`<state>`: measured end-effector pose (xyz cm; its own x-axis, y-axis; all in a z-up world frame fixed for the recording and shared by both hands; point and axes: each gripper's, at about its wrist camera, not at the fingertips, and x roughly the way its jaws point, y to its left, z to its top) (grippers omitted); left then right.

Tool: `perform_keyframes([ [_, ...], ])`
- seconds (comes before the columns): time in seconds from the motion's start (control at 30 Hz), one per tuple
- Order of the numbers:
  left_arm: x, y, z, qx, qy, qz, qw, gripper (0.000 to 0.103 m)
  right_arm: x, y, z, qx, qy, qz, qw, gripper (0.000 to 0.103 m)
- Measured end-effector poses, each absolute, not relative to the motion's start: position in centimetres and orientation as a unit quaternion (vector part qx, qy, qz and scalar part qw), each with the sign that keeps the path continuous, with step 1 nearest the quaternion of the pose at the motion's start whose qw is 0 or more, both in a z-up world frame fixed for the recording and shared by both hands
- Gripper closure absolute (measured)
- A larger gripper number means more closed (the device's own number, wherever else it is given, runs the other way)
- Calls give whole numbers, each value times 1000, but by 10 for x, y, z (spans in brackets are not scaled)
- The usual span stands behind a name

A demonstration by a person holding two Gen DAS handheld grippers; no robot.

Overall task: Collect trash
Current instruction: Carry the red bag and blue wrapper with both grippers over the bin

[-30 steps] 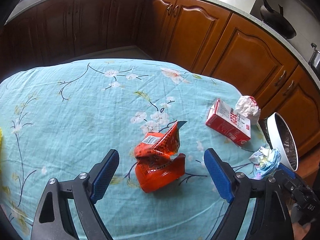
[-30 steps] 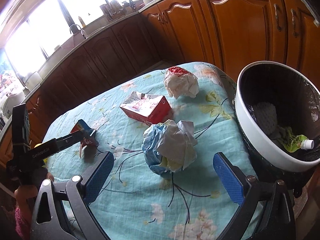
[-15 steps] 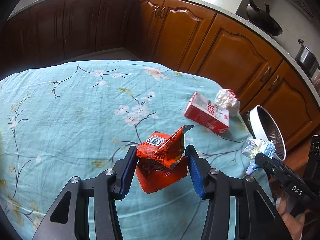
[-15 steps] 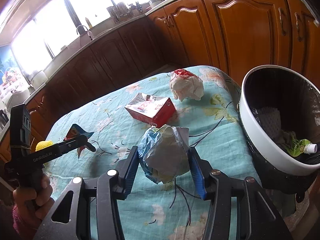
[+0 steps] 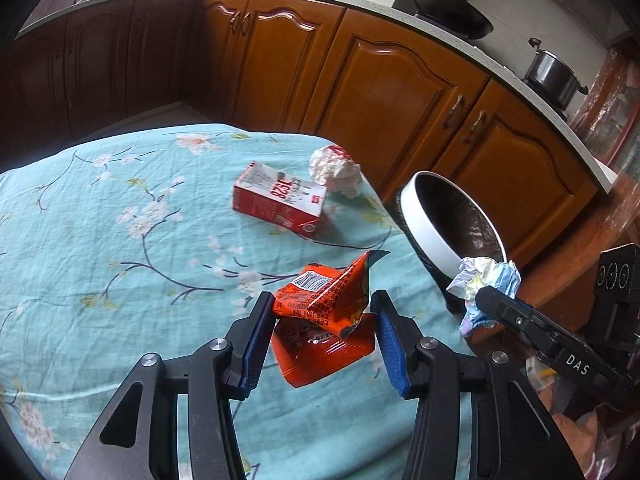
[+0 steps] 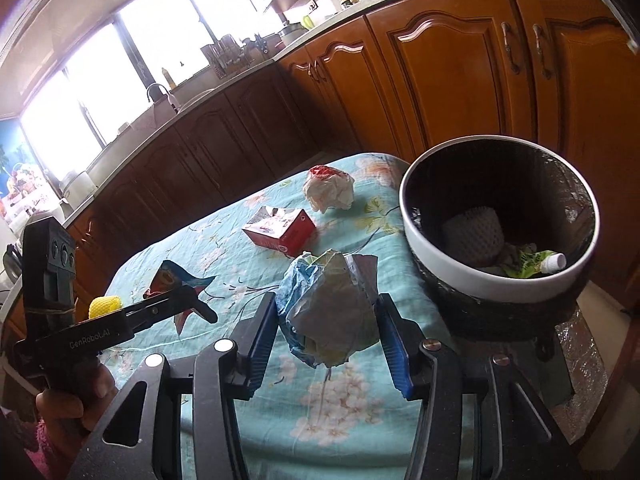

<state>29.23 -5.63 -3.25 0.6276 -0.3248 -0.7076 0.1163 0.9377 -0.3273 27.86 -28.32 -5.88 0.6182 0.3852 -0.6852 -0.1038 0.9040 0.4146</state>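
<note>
My left gripper is shut on a crumpled orange snack wrapper, lifted a little above the teal flowered tablecloth. My right gripper is shut on a crumpled blue and white paper wad, also raised off the cloth. In the left wrist view that wad hangs beside the rim of the white trash bin. The bin stands past the table's right edge, black-lined, with a foam net and a green pouch inside. On the cloth lie a red and white carton and a white crumpled wad.
Wooden cabinets run close behind the table and bin. A wok and a pot sit on the counter above. A yellow foam net lies at the table's left edge. A hand grips the left gripper's handle.
Both grippers closed on their trash, the left on the orange wrapper, the right on the paper wad. Both then rose off the cloth and shifted toward the bin.
</note>
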Motion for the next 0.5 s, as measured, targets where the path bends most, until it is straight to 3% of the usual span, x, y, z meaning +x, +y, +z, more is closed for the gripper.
perform_keyframes([
  [0.5,313,-130,-23,-80,419,-174,888,55,264,-361,-52,194,398,79,893,53],
])
